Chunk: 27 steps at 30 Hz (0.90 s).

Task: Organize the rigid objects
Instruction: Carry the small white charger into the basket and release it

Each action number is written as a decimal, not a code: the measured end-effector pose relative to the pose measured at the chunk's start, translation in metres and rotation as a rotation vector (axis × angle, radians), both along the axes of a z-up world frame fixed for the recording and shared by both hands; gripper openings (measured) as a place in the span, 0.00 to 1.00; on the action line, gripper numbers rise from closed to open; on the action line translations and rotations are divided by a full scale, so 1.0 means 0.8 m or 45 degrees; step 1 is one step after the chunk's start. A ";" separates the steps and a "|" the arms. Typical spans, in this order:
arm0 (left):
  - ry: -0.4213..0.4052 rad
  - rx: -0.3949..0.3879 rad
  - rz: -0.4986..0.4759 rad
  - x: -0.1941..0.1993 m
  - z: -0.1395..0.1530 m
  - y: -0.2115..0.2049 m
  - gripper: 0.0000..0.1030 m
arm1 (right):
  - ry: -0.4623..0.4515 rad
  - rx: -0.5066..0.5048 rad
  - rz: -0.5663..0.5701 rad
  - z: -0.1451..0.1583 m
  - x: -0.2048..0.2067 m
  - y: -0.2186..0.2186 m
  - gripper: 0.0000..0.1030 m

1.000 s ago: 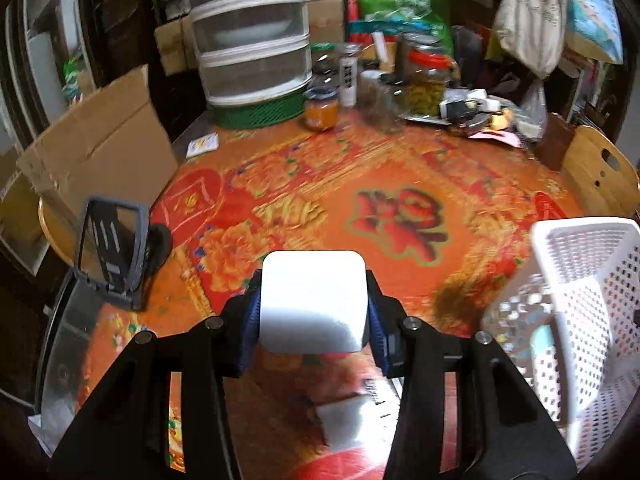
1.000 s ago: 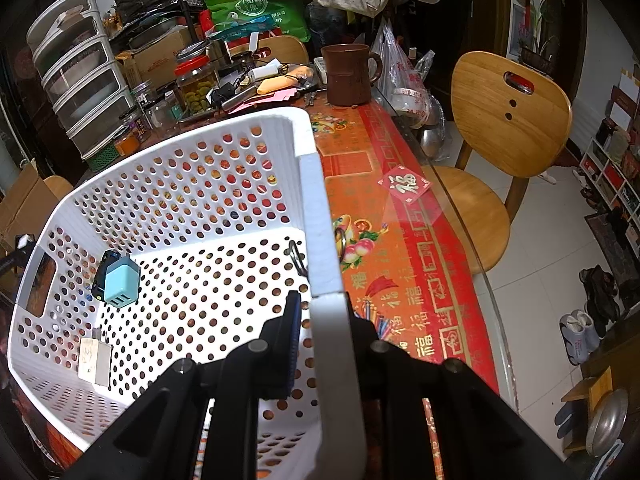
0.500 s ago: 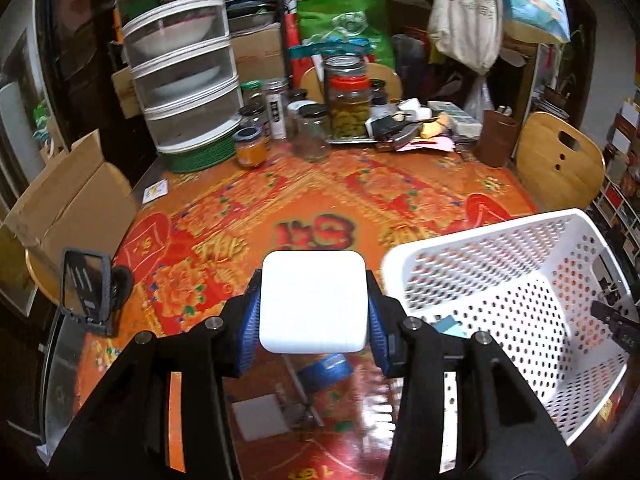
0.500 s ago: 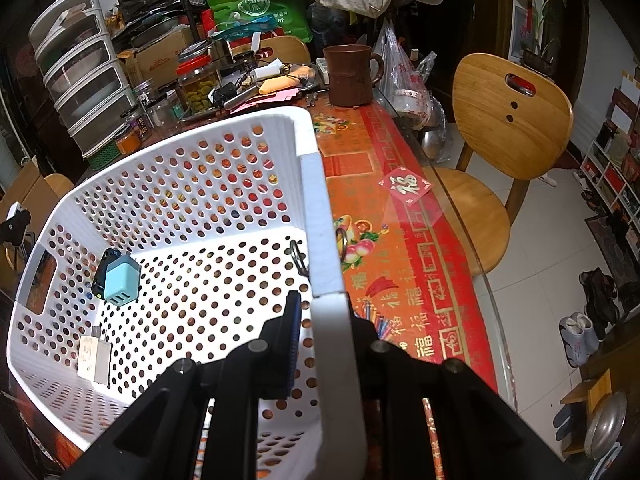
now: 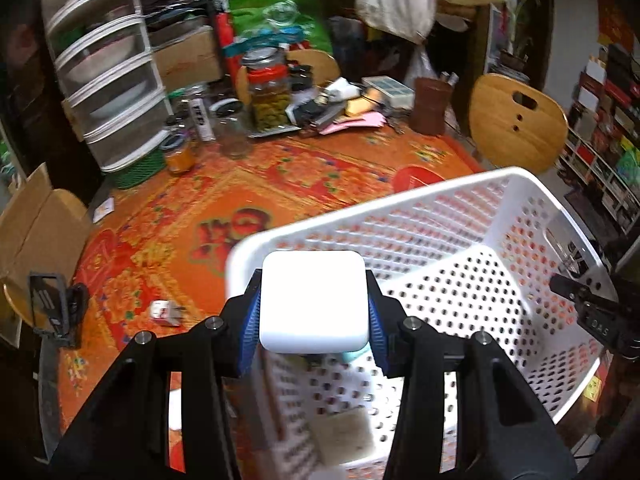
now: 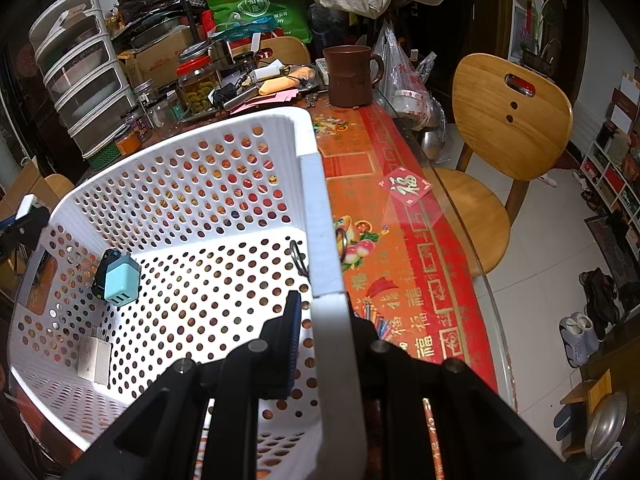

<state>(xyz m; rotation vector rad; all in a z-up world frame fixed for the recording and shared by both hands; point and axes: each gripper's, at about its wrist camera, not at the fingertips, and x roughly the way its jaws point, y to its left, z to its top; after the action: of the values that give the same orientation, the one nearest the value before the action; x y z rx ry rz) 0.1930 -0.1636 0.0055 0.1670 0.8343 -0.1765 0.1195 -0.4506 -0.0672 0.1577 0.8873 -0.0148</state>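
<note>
Since a second ago the left gripper (image 5: 313,304) has swung across the table with the white cube (image 5: 313,301) clamped between its blue pads; then the cube hung over the bare orange cloth with the white basket (image 5: 500,184) off to the right, and now it sits over the basket's near left rim. The right gripper (image 6: 332,320) has not shifted: its jaws are pressed together on the basket's wall, one finger inside and one outside.

Only the right wrist view shows the basket's contents clearly: a light blue charger (image 6: 120,280) lying against the far left wall, and a small white adapter (image 6: 94,360) nearer, on the floor to the left of the fingers. In the left wrist view these are mostly hidden behind the cube, with a tan pad (image 5: 342,432) visible below it. Only the left view shows a small white plug (image 5: 164,312) lying on the cloth, left of the gripper and outside the basket, and a black stand (image 5: 50,304) at the table's left edge. The brown mug (image 6: 352,76) stands beyond the basket in both views.
</note>
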 end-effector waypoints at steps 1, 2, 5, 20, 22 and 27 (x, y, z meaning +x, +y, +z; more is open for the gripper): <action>0.011 0.003 -0.014 -0.001 -0.003 -0.009 0.41 | 0.001 0.000 0.001 0.000 0.000 0.000 0.15; 0.021 0.007 -0.027 -0.002 -0.006 -0.018 0.41 | 0.000 0.000 0.001 0.000 0.000 0.000 0.15; 0.049 0.013 -0.062 -0.002 -0.014 -0.039 0.41 | 0.000 0.003 0.000 0.000 0.000 0.000 0.15; 0.156 0.020 -0.173 0.002 -0.037 -0.089 0.42 | 0.001 0.000 0.000 0.000 0.000 0.000 0.15; 0.130 0.000 -0.194 -0.002 -0.033 -0.086 0.49 | 0.002 -0.002 -0.002 0.000 0.000 0.000 0.15; -0.015 -0.033 -0.189 -0.022 -0.005 -0.055 0.94 | 0.002 -0.006 -0.005 0.000 0.000 0.001 0.15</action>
<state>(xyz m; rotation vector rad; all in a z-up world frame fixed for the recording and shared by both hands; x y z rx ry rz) 0.1755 -0.2080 0.0019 0.2058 0.8076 -0.3252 0.1196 -0.4497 -0.0675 0.1546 0.8884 -0.0205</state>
